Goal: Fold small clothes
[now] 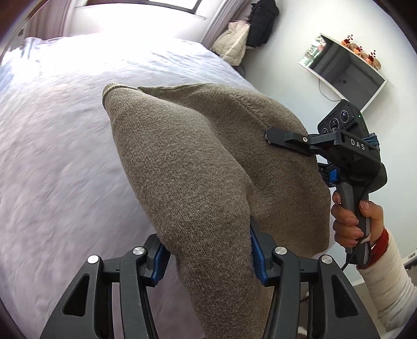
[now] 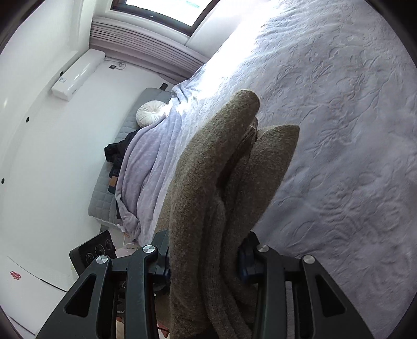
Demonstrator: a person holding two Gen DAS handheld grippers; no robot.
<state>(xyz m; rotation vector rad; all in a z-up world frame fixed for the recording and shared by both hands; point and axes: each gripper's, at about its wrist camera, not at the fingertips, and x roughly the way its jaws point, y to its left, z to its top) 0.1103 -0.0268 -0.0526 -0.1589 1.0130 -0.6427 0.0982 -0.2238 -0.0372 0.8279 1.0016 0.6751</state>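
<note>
Underneath, a bed (image 1: pixel 60 146) with a pale lavender embossed quilt fills a white-walled room, with a wall-mounted TV (image 1: pixel 344 70) and a window (image 2: pixel 161 10) beyond. Both claws pinch the brown knit sweater (image 1: pixel 187 161): the left claw (image 1: pixel 208 255) grips a thick fold, the right claw (image 2: pixel 206 260) several bunched layers. Held between them above the quilt, the sweater hangs in soft, fuzzy folds.

1. The pale lilac quilted bedspread (image 1: pixel 65 156) lies bare and open to the left and far side
2. The brown-grey knitted garment (image 1: pixel 187 169) hangs between both grippers, blocking the middle
3. On the right, the white wall (image 1: pixel 286 39) with its tilted screen (image 1: pixel 344 67) bounds the room
</note>
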